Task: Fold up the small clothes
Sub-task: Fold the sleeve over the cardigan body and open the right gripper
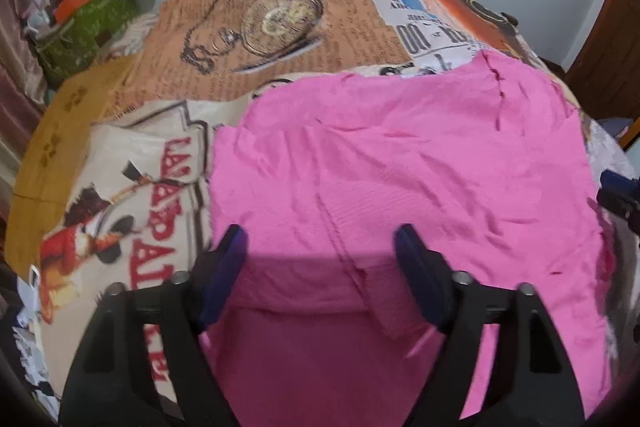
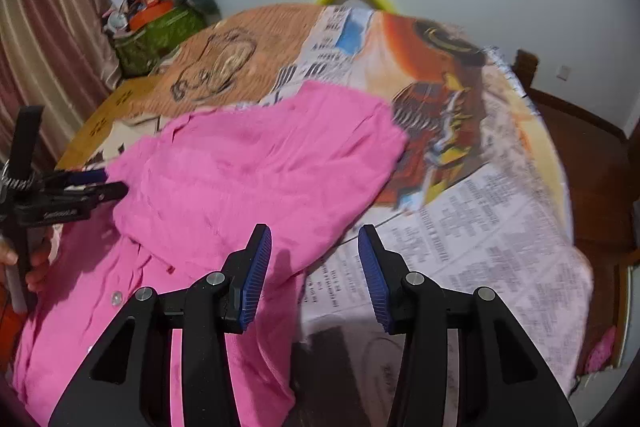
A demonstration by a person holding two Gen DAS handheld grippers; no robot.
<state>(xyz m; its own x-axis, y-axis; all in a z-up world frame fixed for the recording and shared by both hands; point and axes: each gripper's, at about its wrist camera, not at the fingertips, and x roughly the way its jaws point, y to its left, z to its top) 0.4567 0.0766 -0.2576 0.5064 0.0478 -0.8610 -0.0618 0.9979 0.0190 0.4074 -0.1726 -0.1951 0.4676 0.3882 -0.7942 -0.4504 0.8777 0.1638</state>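
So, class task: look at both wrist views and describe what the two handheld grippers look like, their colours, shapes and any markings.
Both are black plastic frames with triangular cut-outs and silver bolts at the pivots. The left gripper carries dark blue finger pads. The right gripper has brighter blue, ribbed pads. In the right view, the left gripper's side shows pale lettering, too blurred to read.

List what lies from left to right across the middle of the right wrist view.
Striped curtain → left gripper → pink shirt → printed tablecloth → wooden floor.
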